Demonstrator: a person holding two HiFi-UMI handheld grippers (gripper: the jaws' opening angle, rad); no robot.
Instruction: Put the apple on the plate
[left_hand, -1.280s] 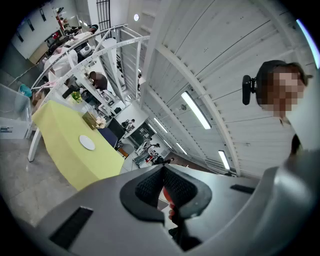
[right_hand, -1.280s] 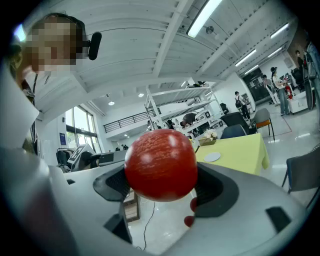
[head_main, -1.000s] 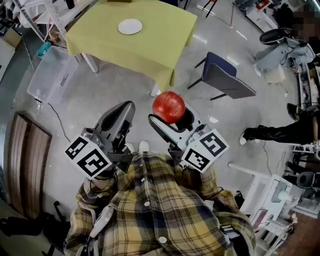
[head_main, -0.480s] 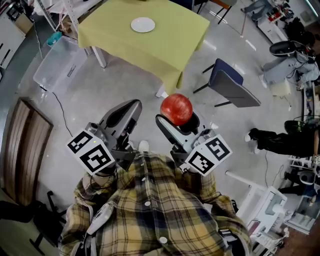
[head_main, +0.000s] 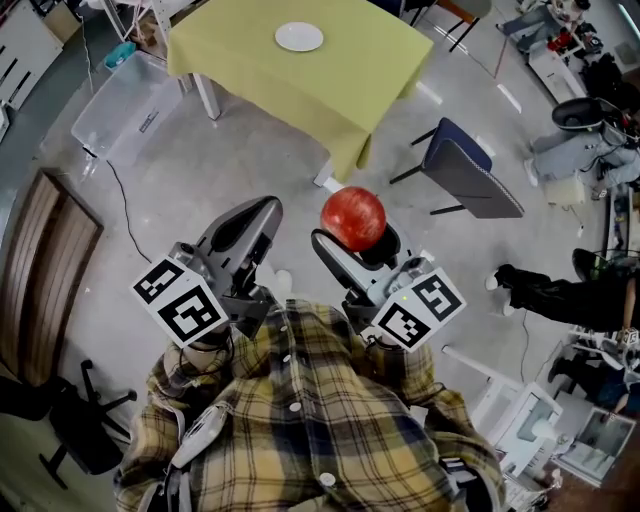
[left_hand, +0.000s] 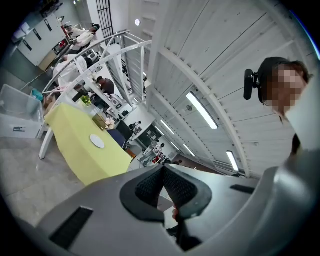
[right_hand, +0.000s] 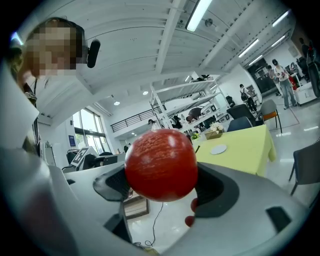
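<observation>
Red round apple (head_main: 353, 218) sits squeezed between the fingers (head_main: 332, 258) of the right gripper (head_main: 356, 238), up above the grey floor (head_main: 250, 150). The left gripper (head_main: 243, 228) just beside it has its fingers pressed together, holding nothing. Well ahead of the fingers stands the yellow-cloth counter (head_main: 330, 70), its corner nearest, with the small white round plate (head_main: 299, 37) on top. Bare floor lies between; a blue chair (head_main: 470, 175) stands off to the right.

This is a big open lab or workshop hall. It has a bare grey concrete floor (head_main: 250, 170), a yellow-clothed table (head_main: 330, 75) at 12 o'clock, and office chairs at 2 o'clock (head_main: 465, 175) and 8 o'clock (head_main: 85, 440). Tall metal shelving racks (right_hand: 180, 100) stand under strip lights (left_hand: 199, 109).
</observation>
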